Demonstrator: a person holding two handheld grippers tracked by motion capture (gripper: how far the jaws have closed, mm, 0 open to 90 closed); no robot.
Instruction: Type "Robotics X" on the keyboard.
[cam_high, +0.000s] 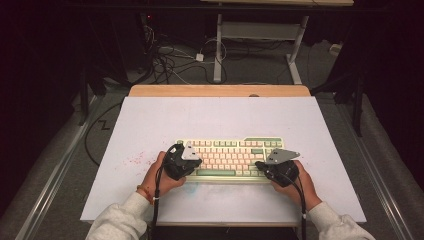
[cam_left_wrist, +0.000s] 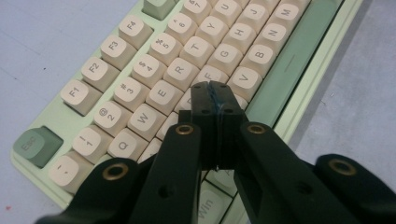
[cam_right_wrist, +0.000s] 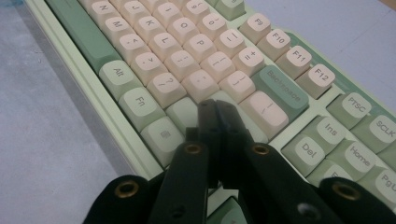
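A: Report the position of the keyboard (cam_high: 230, 157).

B: It lies flat on the white table (cam_high: 215, 117), on the near half, long side parallel to the near edge. Pale green case, cream keycaps, green modifier keys.

A: State of my left gripper (cam_high: 192, 162).

B: In the left gripper view (cam_left_wrist: 215, 95) my two black jaws are pressed together, pad against pad, with nothing between them. The closed tips sit over the left block of letter keys, just below the R (cam_left_wrist: 181, 73) and beside the V (cam_left_wrist: 243, 80). I cannot tell whether the tips touch a keycap.

A: State of my right gripper (cam_high: 261, 165).

B: In the right gripper view (cam_right_wrist: 217, 109) those jaws are also fully closed and hold nothing. The tips hang over the right end of the letter block, near the Backspace key (cam_right_wrist: 284, 91), with the Fn key (cam_right_wrist: 140, 101) off to their left. Contact with a keycap cannot be confirmed there either.

A: Position of the hands.

B: From the high view, my left hand (cam_high: 159, 175) rests at the keyboard's near-left corner and my right hand (cam_high: 299, 186) at its near-right corner, both forearms in pale sleeves entering from the bottom edge
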